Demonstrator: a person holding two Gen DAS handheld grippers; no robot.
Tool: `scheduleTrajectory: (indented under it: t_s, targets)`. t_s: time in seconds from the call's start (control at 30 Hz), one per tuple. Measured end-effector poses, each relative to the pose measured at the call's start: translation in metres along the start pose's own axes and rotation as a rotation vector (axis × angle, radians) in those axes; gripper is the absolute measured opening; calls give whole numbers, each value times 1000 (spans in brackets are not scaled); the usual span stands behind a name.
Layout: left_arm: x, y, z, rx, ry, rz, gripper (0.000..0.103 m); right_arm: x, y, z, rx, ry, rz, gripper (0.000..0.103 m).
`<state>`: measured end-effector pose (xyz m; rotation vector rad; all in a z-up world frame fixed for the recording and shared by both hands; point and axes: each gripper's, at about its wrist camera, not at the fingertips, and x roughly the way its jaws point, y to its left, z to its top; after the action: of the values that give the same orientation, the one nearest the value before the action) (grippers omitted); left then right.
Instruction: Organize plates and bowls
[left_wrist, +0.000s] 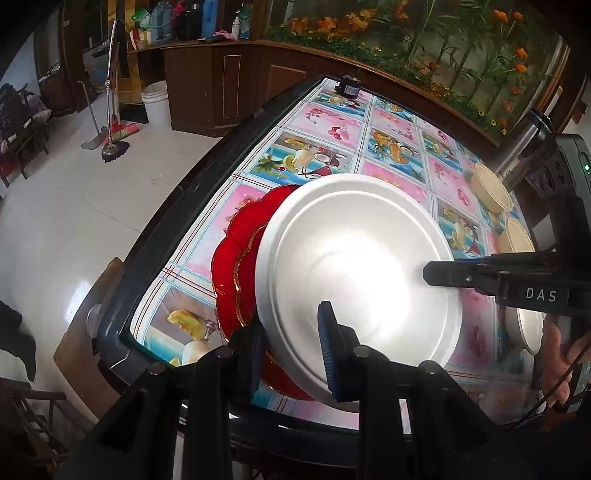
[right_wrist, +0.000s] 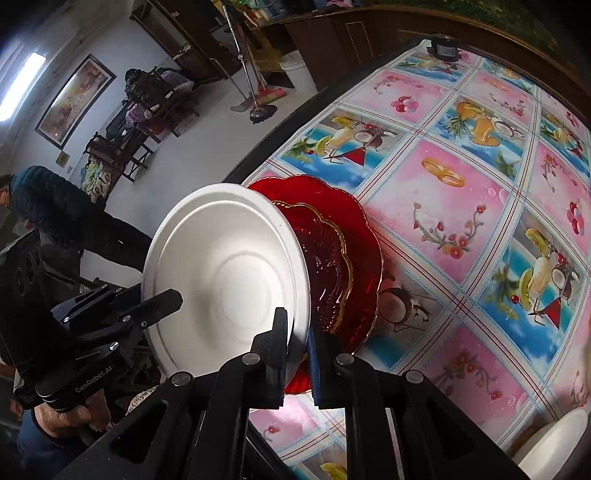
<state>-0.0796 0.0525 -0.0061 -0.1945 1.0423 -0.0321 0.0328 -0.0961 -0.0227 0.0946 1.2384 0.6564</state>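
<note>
White plate (left_wrist: 354, 258): round, held tilted above the near left corner of the table (left_wrist: 207, 221), its hollow face turned up toward both cameras, one edge low over the red plates. Left gripper (left_wrist: 291, 350): jaws narrow, clamped on the plate's near rim. Right gripper (right_wrist: 297, 354): jaws nearly closed, pinching the opposite rim. Large red glass plate (right_wrist: 365, 236): scalloped, flat on the fruit-print tablecloth (right_wrist: 443, 206), carrying a smaller gold-edged red plate (right_wrist: 325, 266). Two cream bowls (left_wrist: 491, 188): far right, contents not visible.

Each wrist camera looks steeply down along its own fingers, very near. Both share the white plate (left_wrist: 354, 266) (right_wrist: 229, 273), red plates (left_wrist: 236, 258) (right_wrist: 343, 254) and tablecloth (left_wrist: 332, 122) (right_wrist: 461, 184).
</note>
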Motion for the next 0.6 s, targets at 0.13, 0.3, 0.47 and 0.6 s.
scheduleTrajectory:
  t_s: [0.13, 0.3, 0.47, 0.6]
  targets:
    - [15, 3, 4, 1, 27, -5, 25, 8, -4, 3, 18, 4, -8, 12]
    - [28, 10, 10, -2, 43, 2, 25, 20, -7, 10, 33, 12, -27, 12]
    - [36, 13, 12, -4, 61, -11, 25, 28, -8, 12, 49, 28, -36, 12]
    - [44, 9, 12, 10, 70, -10, 25, 31, -14, 13, 66, 38, -48, 12]
